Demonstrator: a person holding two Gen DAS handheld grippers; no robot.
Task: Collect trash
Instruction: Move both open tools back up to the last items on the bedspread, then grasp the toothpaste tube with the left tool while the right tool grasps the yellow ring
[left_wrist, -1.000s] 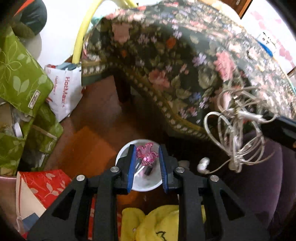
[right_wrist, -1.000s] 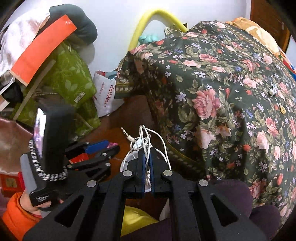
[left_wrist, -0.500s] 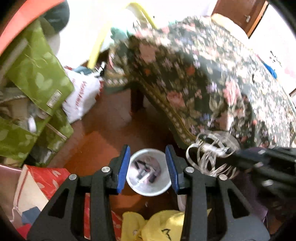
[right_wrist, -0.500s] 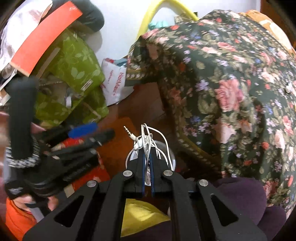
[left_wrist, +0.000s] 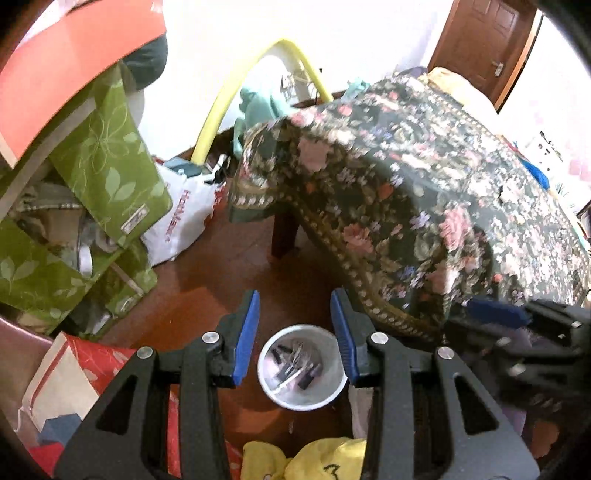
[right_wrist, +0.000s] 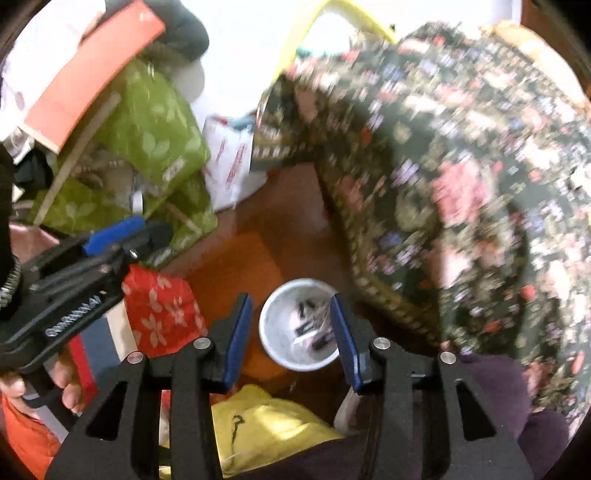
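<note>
Both hand-held grippers are pointing steeply down at the white cup standing on the wooden floor. The left hand-held gripper is hanging above the cup with its jaws partly apart and nothing between them. The right hand-held gripper is hovering over the same cup, its jaws opening, nothing pinched between the blue pads. One hand with an orange sleeve is gripping the left tool's handle, left of the cup in the right wrist view.

Count: one cup, two grippers, one floral-covered piece of furniture right of the cup, one white HotMax bag beyond the cup to the left, green leaf-print bags left of it (number unclear), one red flowered bag just left of the cup.

The cup is holding the trash: several small dark pieces and something pale, blurred; exact count unclear.
</note>
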